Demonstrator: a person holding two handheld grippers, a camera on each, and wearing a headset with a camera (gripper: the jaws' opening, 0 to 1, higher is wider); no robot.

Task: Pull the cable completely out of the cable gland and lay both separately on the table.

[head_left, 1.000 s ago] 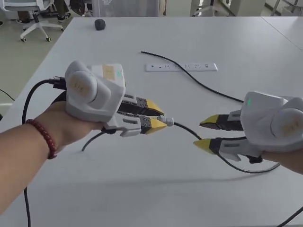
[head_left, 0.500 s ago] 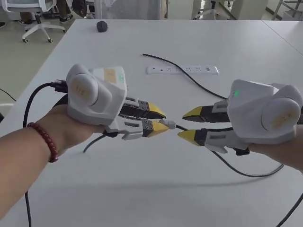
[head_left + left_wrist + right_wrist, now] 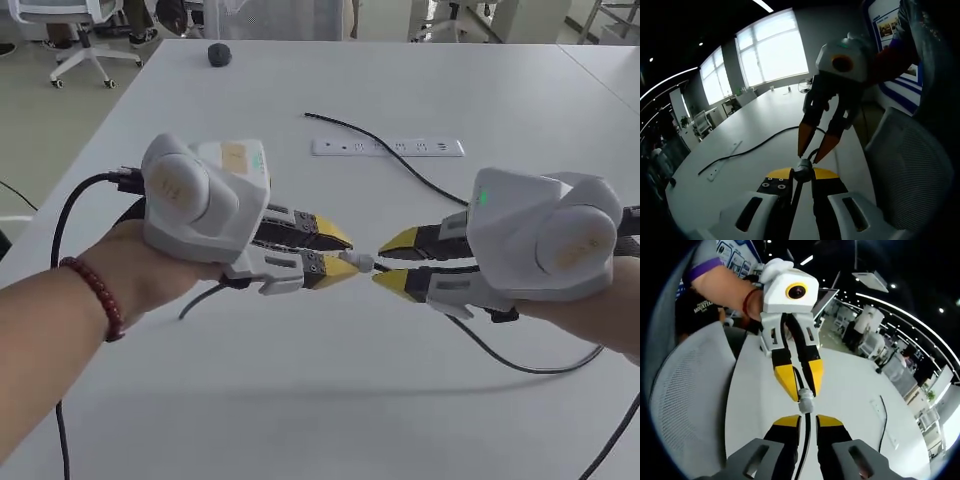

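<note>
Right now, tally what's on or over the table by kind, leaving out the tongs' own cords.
Tongs: 2, the left tongs and the right tongs
Cable gland: 1
Black cable through the gland: 1 (the far run may be the same cable)
Power strip: 1
Small dark object, far back: 1
Total: 6
</note>
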